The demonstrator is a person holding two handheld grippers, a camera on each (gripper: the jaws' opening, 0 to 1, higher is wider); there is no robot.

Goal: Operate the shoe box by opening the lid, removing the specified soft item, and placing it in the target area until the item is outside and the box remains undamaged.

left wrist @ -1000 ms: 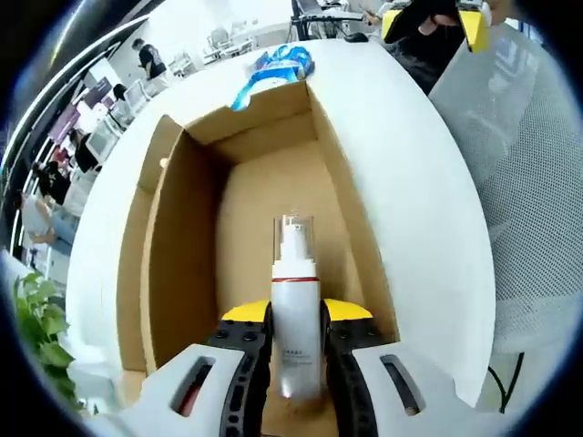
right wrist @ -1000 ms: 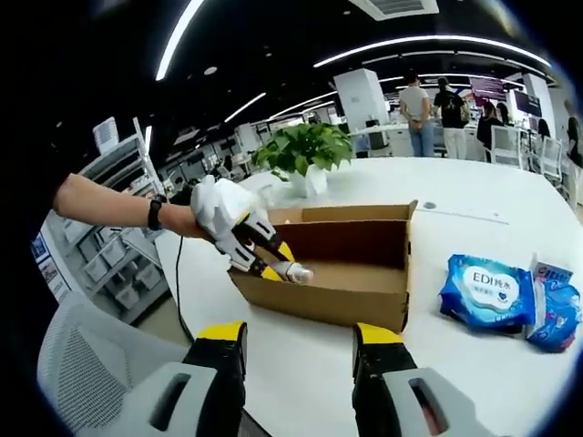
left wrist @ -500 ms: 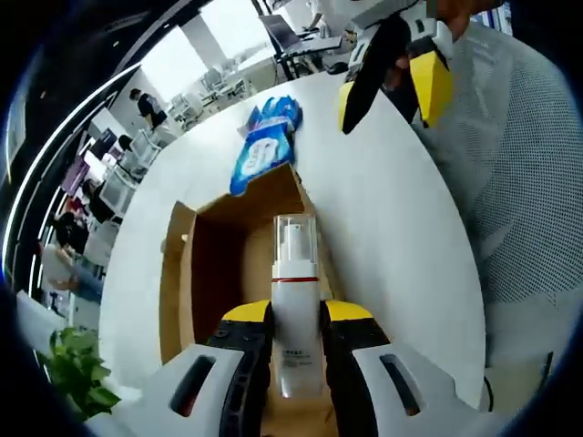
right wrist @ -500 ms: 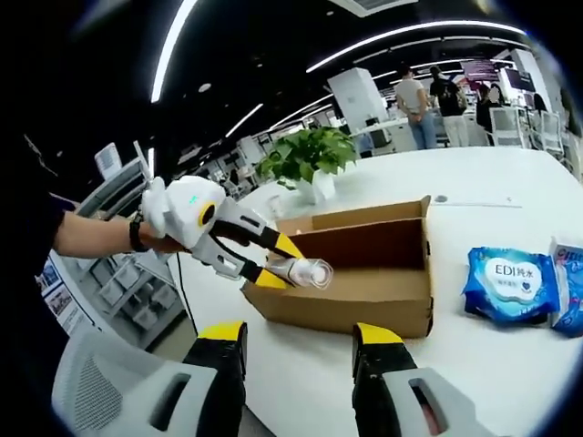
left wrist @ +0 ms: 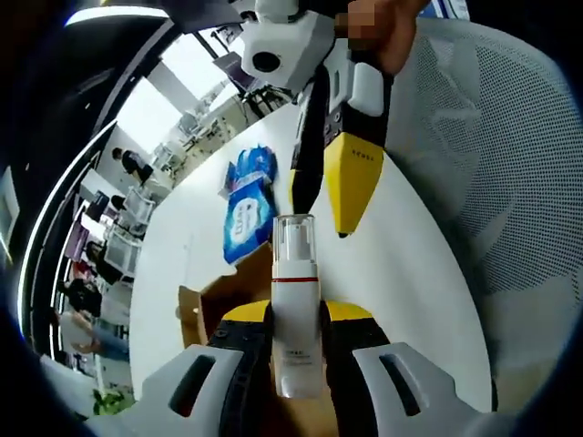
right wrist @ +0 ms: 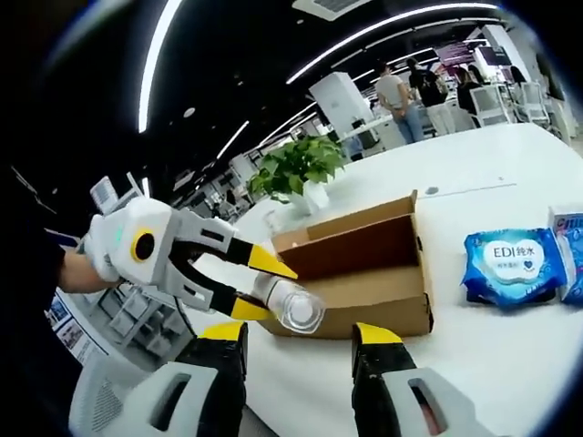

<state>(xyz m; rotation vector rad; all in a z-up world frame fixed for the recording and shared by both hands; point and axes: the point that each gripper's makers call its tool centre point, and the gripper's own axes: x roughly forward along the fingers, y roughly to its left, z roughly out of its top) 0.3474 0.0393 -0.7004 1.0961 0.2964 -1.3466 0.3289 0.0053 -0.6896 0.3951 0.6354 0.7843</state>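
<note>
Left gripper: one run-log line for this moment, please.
left gripper: shut on pump bottle, above table | right gripper: open, empty | cardboard box: open on white table | wipes pack: beside box

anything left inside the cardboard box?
In the right gripper view, the open cardboard box shows only bare brown inner walls. Its near wall hides the floor, so contents cannot be ruled out. The white bottle is outside, held by the left hand-held gripper.

You've got one cardboard box (right wrist: 364, 273), one pump bottle (left wrist: 296, 309), two blue wipe packs (right wrist: 512, 264) — and one potted plant (right wrist: 296, 164).
</note>
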